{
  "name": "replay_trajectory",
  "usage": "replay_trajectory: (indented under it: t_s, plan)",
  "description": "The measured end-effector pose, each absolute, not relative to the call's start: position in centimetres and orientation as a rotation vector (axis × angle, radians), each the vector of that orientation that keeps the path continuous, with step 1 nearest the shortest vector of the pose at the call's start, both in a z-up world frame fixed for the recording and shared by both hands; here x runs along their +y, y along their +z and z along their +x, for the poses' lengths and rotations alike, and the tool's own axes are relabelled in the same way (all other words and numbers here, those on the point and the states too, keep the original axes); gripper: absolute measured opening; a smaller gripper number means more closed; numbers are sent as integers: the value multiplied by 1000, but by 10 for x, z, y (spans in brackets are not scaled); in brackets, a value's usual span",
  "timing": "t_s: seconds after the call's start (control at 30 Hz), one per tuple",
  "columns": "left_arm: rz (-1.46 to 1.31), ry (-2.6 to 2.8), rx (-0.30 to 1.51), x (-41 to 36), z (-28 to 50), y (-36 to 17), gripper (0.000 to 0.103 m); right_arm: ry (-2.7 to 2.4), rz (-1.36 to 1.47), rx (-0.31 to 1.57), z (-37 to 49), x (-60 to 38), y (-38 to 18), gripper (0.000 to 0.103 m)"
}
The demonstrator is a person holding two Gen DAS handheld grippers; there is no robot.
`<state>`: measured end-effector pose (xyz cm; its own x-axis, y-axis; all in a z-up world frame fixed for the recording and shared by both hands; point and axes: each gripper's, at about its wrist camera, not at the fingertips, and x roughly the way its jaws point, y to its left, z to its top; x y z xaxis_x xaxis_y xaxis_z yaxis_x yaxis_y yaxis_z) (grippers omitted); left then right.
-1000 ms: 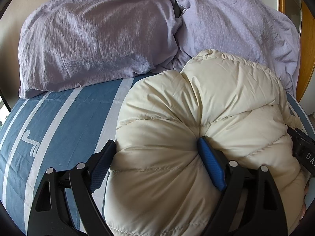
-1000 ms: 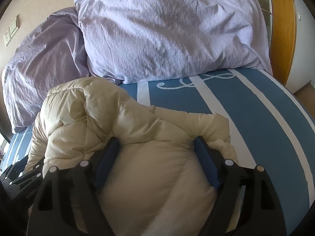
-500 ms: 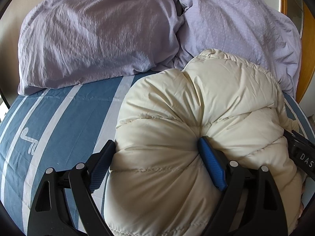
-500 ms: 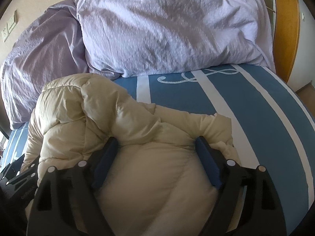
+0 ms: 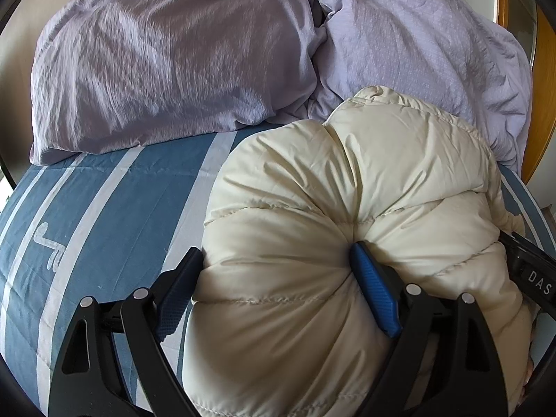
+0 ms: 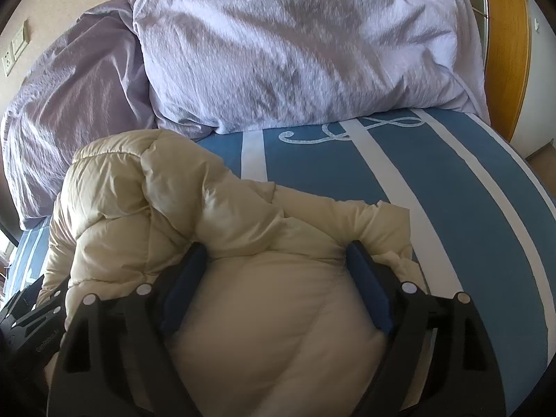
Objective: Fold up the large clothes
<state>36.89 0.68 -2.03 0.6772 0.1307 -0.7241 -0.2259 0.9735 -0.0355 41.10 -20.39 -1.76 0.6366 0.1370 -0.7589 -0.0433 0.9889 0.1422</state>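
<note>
A cream puffer jacket (image 5: 330,187) lies bunched on the blue striped bedspread (image 5: 104,201). My left gripper (image 5: 278,264) has its jaws wide apart, with a thick fold of the jacket bulging between them and the right finger (image 5: 373,286) pressed into the fabric. In the right wrist view the jacket (image 6: 173,187) fills the lower left. My right gripper (image 6: 276,257) also stands wide, both blue pads against a puffy roll of the jacket. The other gripper shows at the left edge (image 6: 24,316).
Two lilac pillows (image 5: 166,55) (image 6: 295,41) lie at the head of the bed just beyond the jacket. A wooden headboard edge (image 6: 504,45) is at the right. Bare bedspread (image 6: 451,191) lies right of the jacket.
Both grippers and the jacket have moved slightly toward the pillows. The jaws keep the same width on the jacket.
</note>
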Motion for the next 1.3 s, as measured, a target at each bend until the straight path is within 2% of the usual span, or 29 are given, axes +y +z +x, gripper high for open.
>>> replay_trajectory:
  t_s: [0.4, 0.57, 0.7, 0.77, 1.0, 1.3]
  plan:
    - [-166, 203, 827, 15, 373, -14, 92, 133, 183, 889, 417, -209, -20, 85]
    - [-215, 162, 852, 29, 356, 2, 92, 170, 250, 893, 399, -231, -1, 85]
    - [-291, 130, 879, 47, 339, 10, 92, 155, 300, 893, 382, -264, 21, 93]
    - [-304, 117, 889, 53, 329, 12, 92, 172, 326, 922, 377, -278, 24, 93]
    - [-299, 80, 907, 58, 309, 10, 92, 275, 392, 1079, 364, -288, 1, 95]
    - [-468, -19, 952, 78, 303, -6, 92, 410, 568, 1172, 366, -285, -31, 98]
